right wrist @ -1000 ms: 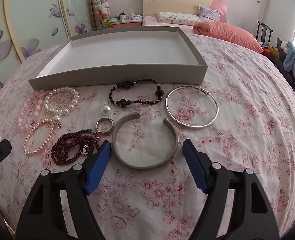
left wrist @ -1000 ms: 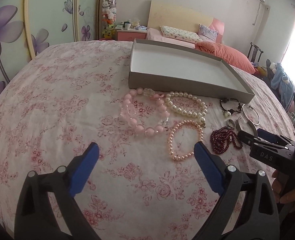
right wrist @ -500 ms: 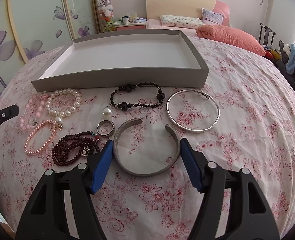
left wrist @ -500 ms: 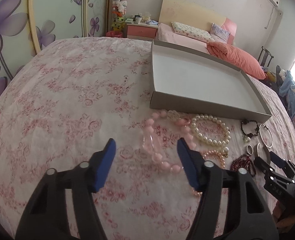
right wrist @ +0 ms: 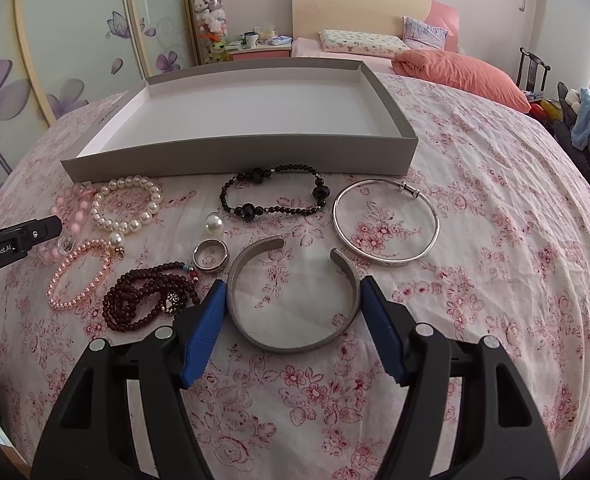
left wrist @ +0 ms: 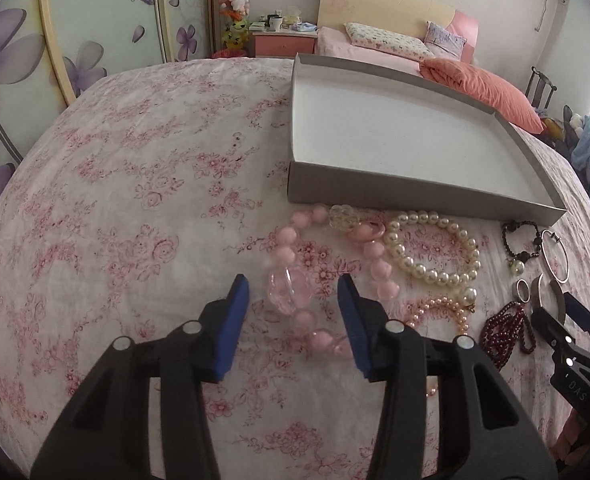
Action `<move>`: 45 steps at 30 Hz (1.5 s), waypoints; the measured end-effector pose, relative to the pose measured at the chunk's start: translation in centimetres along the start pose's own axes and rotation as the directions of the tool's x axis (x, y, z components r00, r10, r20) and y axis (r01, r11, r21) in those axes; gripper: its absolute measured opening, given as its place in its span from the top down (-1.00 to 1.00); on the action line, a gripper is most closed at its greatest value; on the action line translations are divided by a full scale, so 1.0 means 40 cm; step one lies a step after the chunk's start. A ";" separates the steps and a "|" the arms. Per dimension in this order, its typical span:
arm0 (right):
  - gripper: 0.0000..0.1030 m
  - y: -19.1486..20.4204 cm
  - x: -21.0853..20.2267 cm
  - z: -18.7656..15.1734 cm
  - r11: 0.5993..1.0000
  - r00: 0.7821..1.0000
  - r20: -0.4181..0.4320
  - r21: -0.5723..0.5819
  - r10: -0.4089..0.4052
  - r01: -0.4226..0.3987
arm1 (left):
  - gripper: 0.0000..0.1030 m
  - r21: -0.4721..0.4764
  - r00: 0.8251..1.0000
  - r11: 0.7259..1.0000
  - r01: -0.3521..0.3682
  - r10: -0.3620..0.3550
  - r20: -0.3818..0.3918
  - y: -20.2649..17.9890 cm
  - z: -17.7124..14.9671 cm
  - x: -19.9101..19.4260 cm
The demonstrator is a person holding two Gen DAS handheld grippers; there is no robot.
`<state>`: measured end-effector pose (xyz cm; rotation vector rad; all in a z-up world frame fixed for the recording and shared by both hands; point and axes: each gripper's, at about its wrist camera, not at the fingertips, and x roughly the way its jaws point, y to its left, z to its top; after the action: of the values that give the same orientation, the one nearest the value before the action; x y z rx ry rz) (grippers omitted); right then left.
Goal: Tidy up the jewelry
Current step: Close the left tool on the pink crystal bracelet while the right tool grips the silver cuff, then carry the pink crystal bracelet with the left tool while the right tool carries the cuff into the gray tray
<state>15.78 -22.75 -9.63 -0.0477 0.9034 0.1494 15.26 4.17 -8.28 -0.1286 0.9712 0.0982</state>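
Jaws of our left gripper [left wrist: 293, 292] have narrowed in the last second, now spread astride the pink bead bracelet [left wrist: 295, 300]; pickup looks imminent. Right gripper [right wrist: 293, 302] stays spread around the cuff bangle [right wrist: 291, 300]. Tray [right wrist: 239, 162] empty.

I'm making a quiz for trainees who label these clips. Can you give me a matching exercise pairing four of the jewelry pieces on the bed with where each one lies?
Things:
1. open grey cuff
2. chunky pink bead bracelet
3. closed silver bangle
4. black bead bracelet

Places:
A. just in front of the grey tray, near its middle
B. between the right gripper fingers
C. right of the cuff, toward the tray's right corner
D. between the left gripper fingers

Pairs: 1-B, 2-D, 3-C, 4-A
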 end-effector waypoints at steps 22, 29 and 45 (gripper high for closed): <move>-0.30 -0.018 -0.024 -0.009 0.999 0.998 0.048 0.002 0.034 -0.034 | 0.54 -0.009 0.998 1.000 0.024 -0.024 0.060 0.026 -0.003 -0.030; -0.30 -0.016 -0.063 -0.010 0.999 0.992 0.119 -0.003 0.042 -0.042 | 0.55 -0.007 0.986 0.996 0.086 -0.084 0.142 0.028 -0.007 -0.089; -0.30 -0.008 -0.128 0.003 0.999 0.963 0.267 -0.024 0.041 -0.036 | 0.55 0.049 0.928 0.982 0.182 -0.188 0.323 -0.005 -0.017 -0.241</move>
<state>12.81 -23.60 -5.55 -0.0264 0.6328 0.1954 9.32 3.62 -0.68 -0.1803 0.6241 -0.0628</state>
